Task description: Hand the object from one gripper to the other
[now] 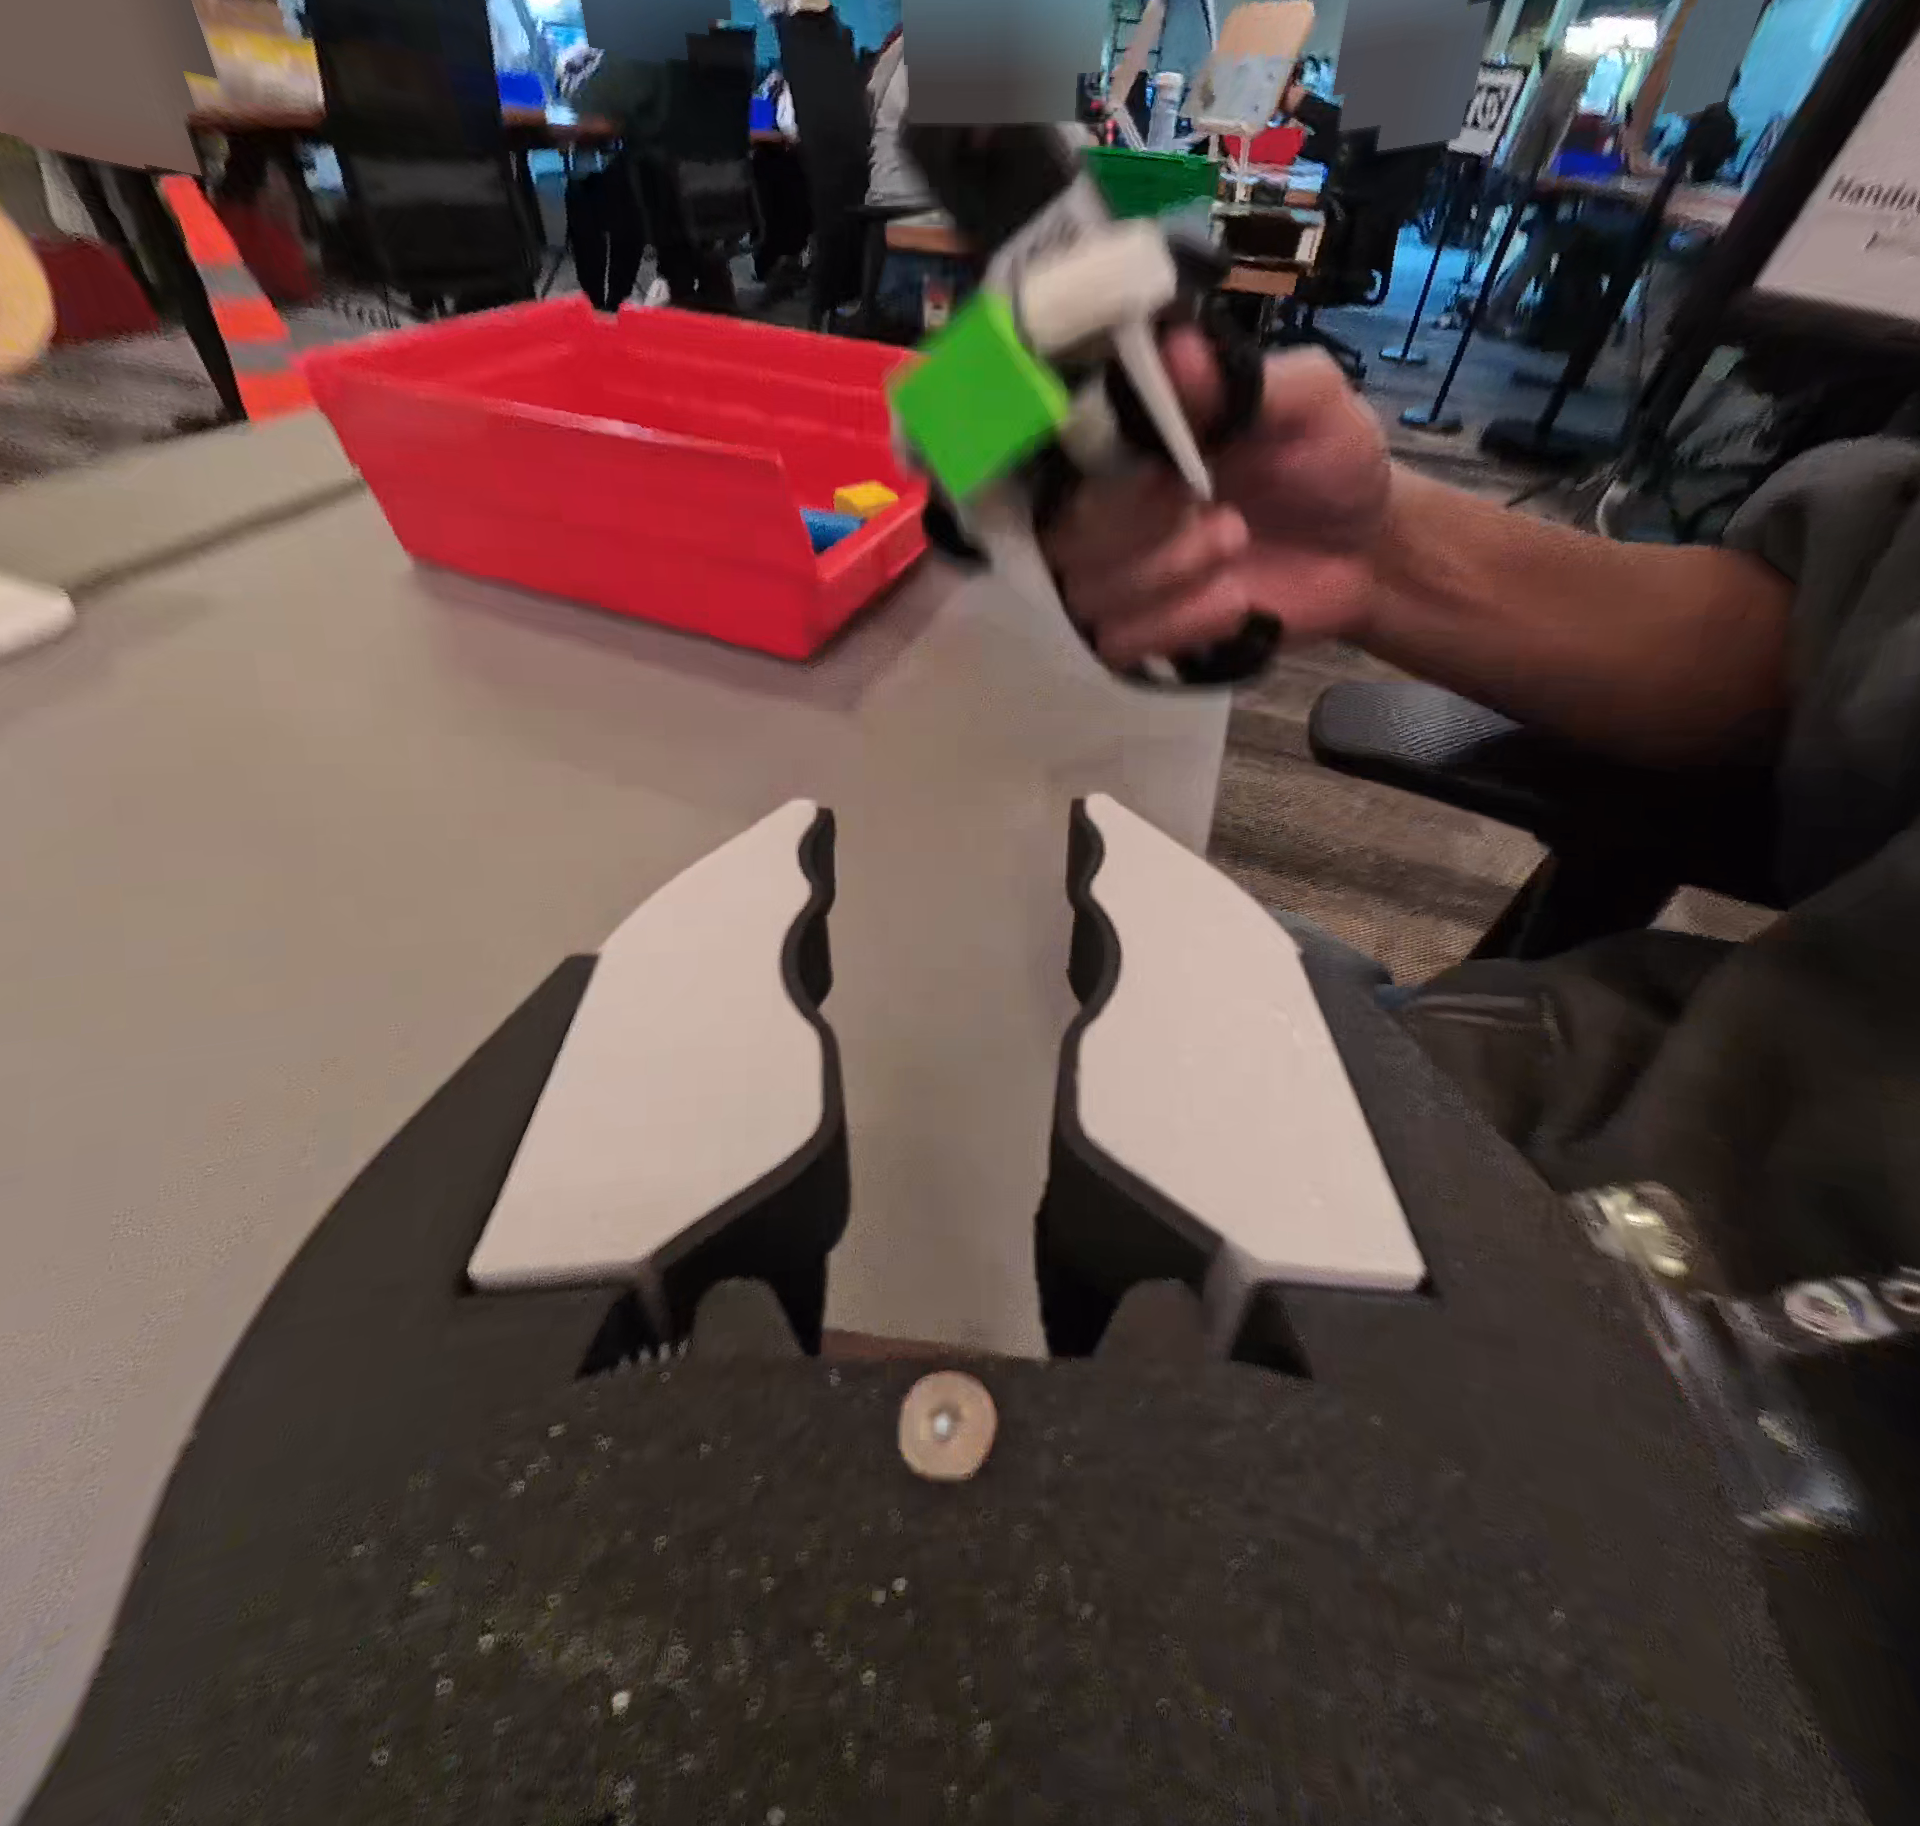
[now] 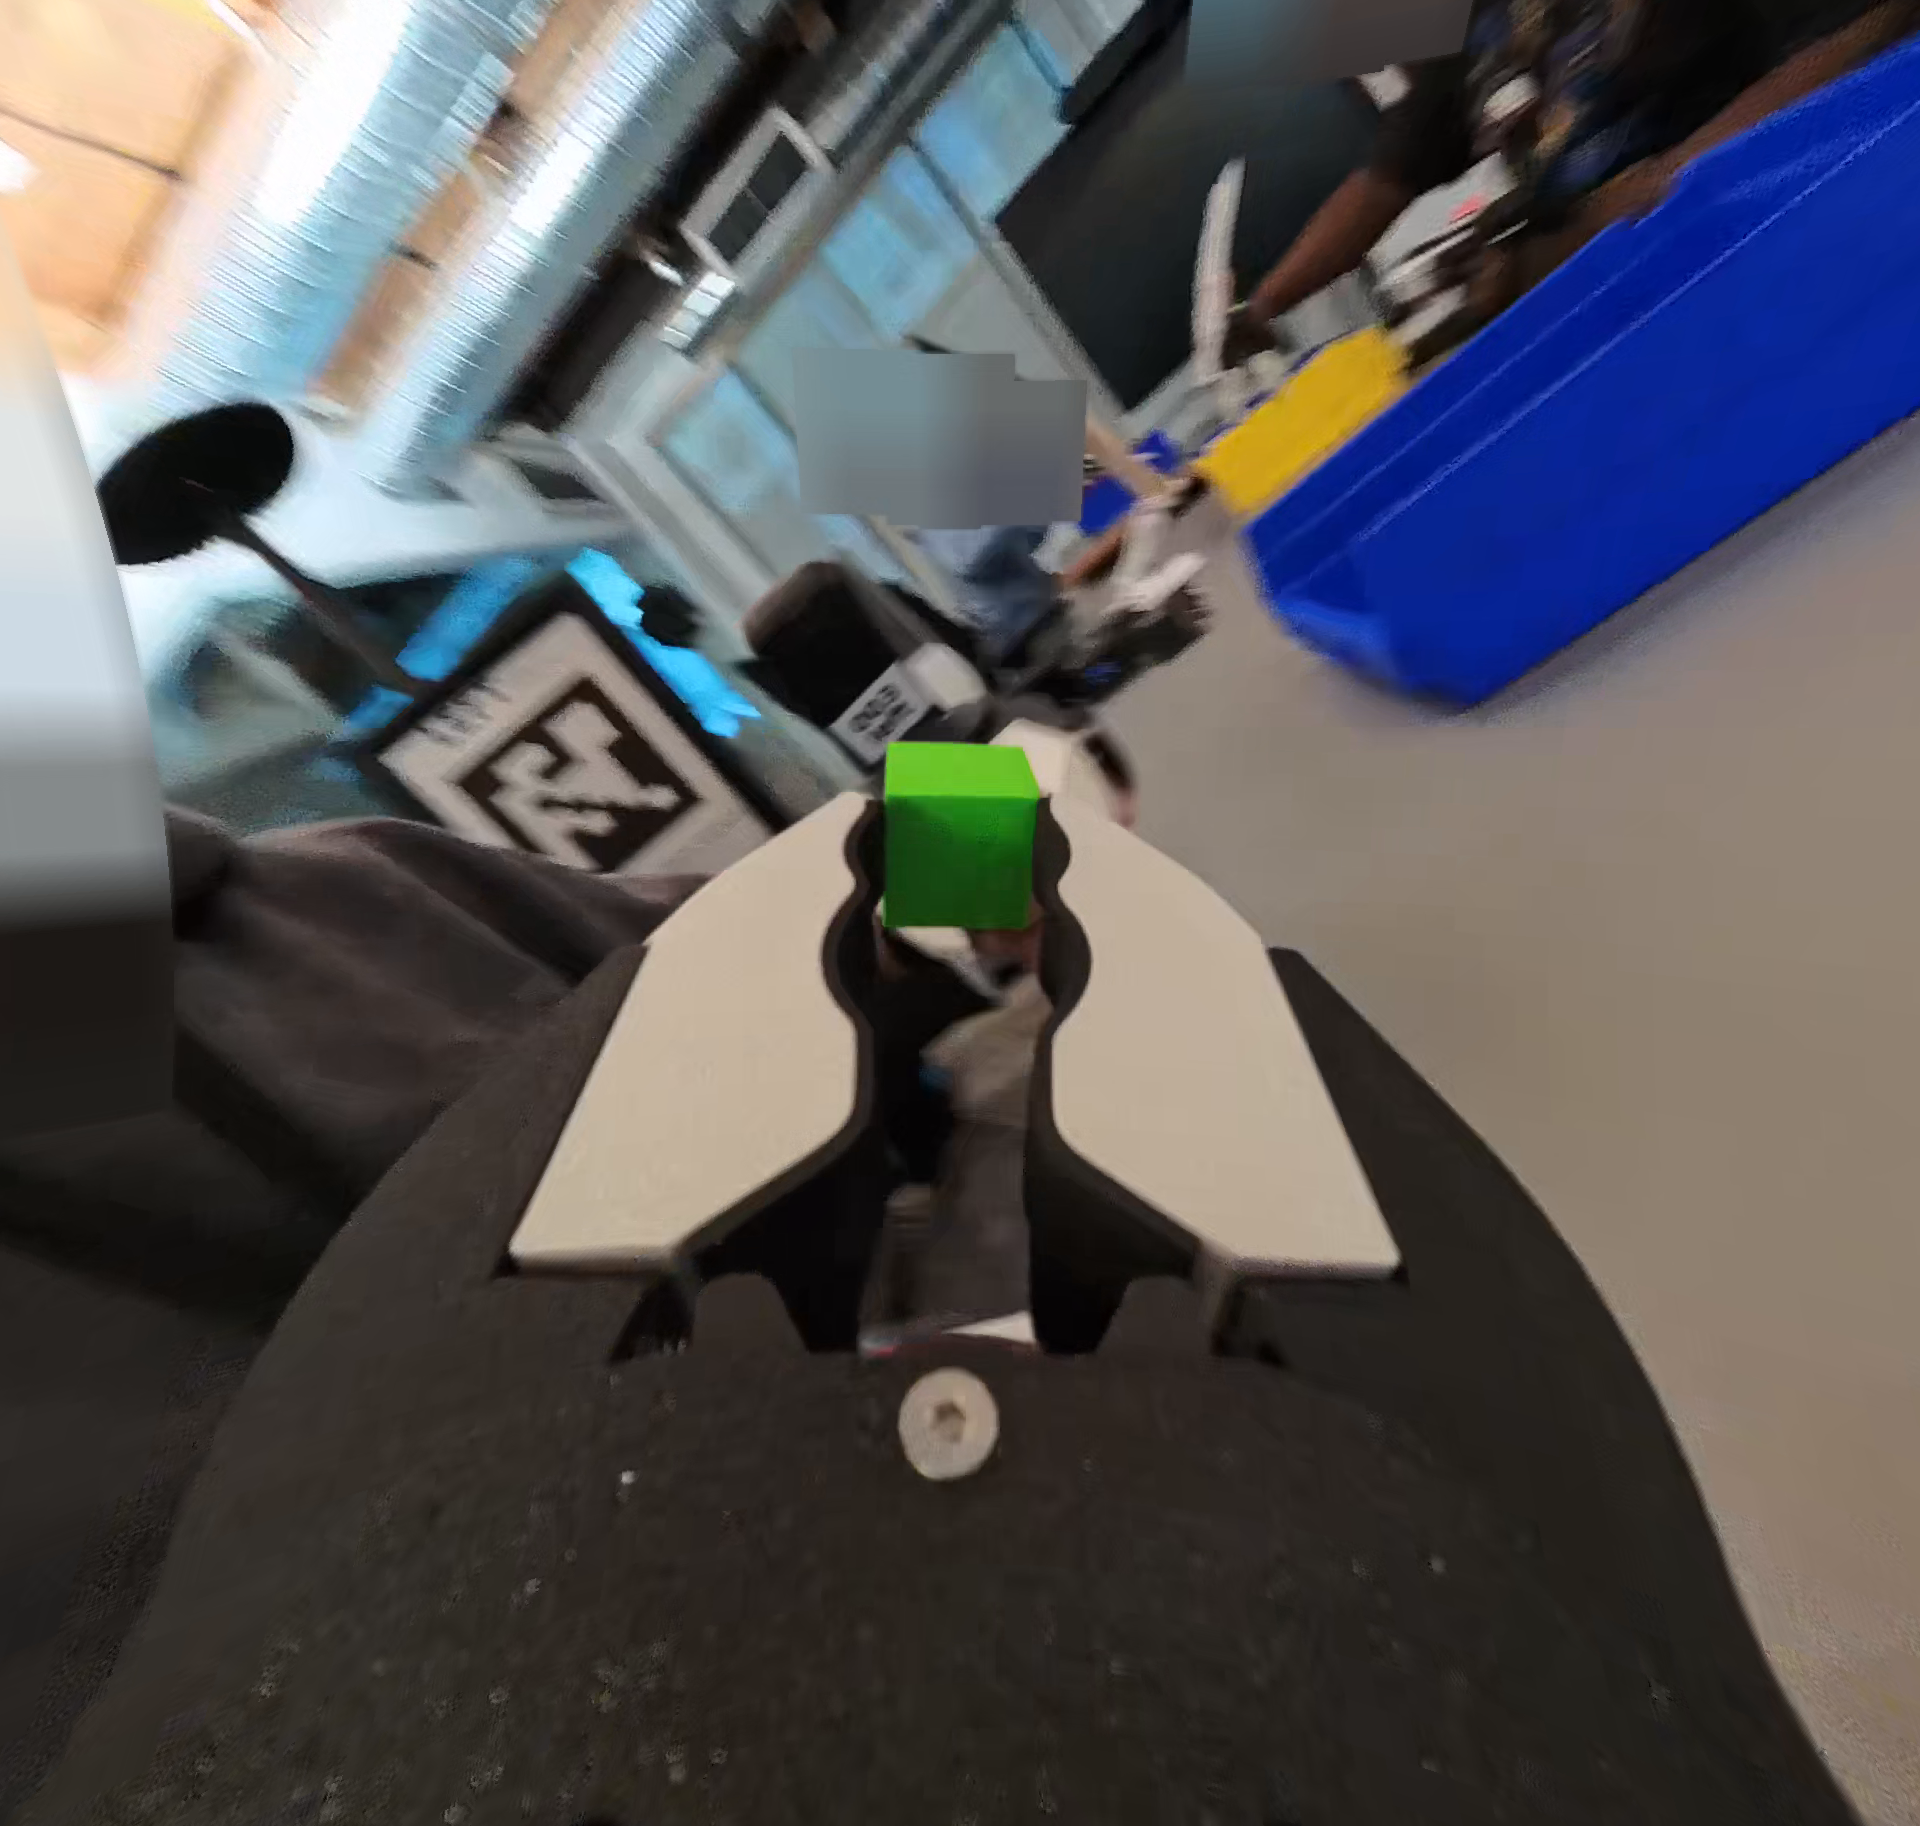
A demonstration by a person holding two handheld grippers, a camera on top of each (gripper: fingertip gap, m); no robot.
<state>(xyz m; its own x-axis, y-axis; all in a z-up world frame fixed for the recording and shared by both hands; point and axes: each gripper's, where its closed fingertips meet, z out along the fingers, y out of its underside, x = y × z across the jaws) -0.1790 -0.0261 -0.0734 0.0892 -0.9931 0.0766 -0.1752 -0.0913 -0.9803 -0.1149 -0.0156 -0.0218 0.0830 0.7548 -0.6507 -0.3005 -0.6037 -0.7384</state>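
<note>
Across the grey tabletop (image 1: 312, 789) sits a red bin (image 1: 613, 488) at the far side, open at its near end, with a yellow block (image 1: 864, 499) and a blue block (image 1: 828, 529) lying inside by the opening. Beyond it the room is a busy workspace with black chairs, other desks and an orange cone (image 1: 223, 306) on the floor, all blurred. From the right wrist view, a blue bin (image 2: 1621, 446) rests on the same grey surface at upper right, and a black-and-white marker board (image 2: 571, 779) leans in the background. The cube (image 2: 961, 841) is bright green, plain, with sharp edges and matte faces. The right tongs (image 2: 961, 846) pinch it between their tips, the cube's top standing just above them; the left wrist view shows it held in the air above the tabletop's right edge, near the red bin's open end, a hand (image 1: 1236, 519) gripping the tool. The left tongs (image 1: 951, 820) are spread and hold nothing, low over the tabletop, well apart from the cube.
</note>
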